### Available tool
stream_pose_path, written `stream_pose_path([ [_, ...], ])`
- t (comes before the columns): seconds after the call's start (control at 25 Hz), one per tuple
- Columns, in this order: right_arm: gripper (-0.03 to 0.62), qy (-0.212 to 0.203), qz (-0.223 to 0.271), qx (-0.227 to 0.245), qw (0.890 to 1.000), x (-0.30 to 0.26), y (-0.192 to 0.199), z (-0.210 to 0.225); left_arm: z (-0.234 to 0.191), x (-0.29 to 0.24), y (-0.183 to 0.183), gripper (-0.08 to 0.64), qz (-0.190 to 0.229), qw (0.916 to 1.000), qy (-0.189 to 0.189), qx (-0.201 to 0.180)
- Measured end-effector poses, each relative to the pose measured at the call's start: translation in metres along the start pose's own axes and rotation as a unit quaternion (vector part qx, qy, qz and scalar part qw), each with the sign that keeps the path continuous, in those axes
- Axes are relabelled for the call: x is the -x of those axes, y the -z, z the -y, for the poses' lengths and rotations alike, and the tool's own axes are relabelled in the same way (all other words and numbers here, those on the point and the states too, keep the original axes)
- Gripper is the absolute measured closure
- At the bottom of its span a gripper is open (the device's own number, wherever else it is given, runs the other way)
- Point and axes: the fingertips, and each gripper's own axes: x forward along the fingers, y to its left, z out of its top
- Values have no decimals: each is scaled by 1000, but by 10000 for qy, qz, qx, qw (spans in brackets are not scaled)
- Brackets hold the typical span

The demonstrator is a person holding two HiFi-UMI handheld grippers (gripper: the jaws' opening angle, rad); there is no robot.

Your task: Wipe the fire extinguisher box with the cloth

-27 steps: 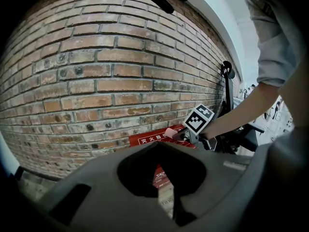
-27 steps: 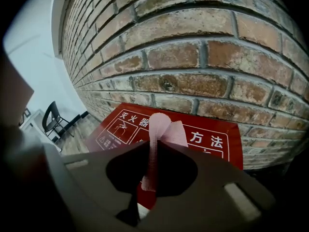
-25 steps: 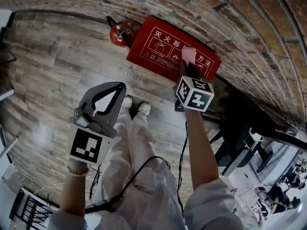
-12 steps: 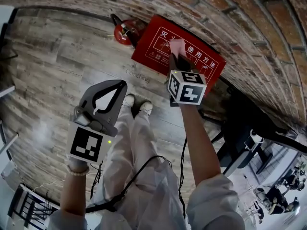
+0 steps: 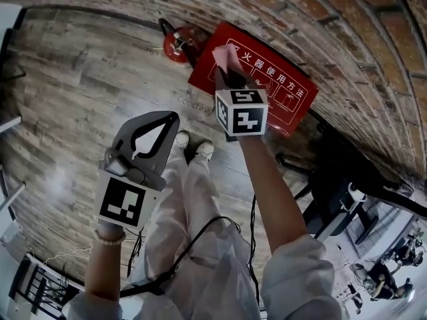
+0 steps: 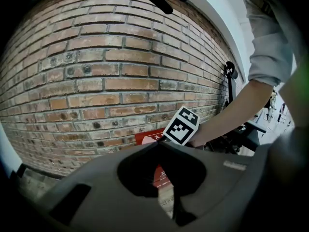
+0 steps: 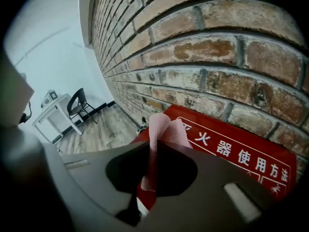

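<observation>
Mid-wipe: my right gripper [image 5: 227,77] has its fingers clamped on the cloth [image 5: 225,54], at the left end of the fire extinguisher box [image 5: 287,95] by the brick wall [image 5: 347,39]. The left gripper [image 5: 167,120] idles, fingers together. Next I'd sweep rightward, pressing evenly.

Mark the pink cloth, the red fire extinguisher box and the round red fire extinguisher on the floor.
pink cloth [image 7: 161,125], right gripper view, its folded upper end.
red fire extinguisher box [image 5: 285,92], head view, its white-printed front.
round red fire extinguisher [image 5: 175,44], head view, its body.
</observation>
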Motion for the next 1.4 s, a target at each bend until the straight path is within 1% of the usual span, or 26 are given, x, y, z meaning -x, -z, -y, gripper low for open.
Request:
stream_pose_path([
  [0.4,565,-357,-137,440,9983,-26,-12,-37,-6,5,8,560,-9,10000,-59,79],
  [0.52,565,-431,-194,486,9977,-30,-13,-44,-7,6,8,560,1,9999,-69,92],
  [0.64,565,-419,-202,498,9977,-30,-13,-46,-8,7,9,560,-6,9999,-60,100],
  [0.72,565,-374,-151,484,9980,-28,-13,-45,-9,7,7,560,1,9999,-62,98],
  [0.88,565,-318,132,375,9987,-14,-19,-41,-11,5,3,560,27,9999,-61,105],
  [1.0,565,-224,275,429,9984,2,-21,-35,-10,3,0,560,10,10000,-23,73],
  [1.24,565,190,559,772,9953,46,-20,-4,-6,-2,-9,560,55,9999,100,-41],
  [1.32,565,326,620,738,9948,62,-16,9,-3,-4,-10,560,50,9999,146,-68],
  [1.4,565,457,646,582,9952,77,-10,24,0,-5,-10,560,44,9998,193,-82],
])
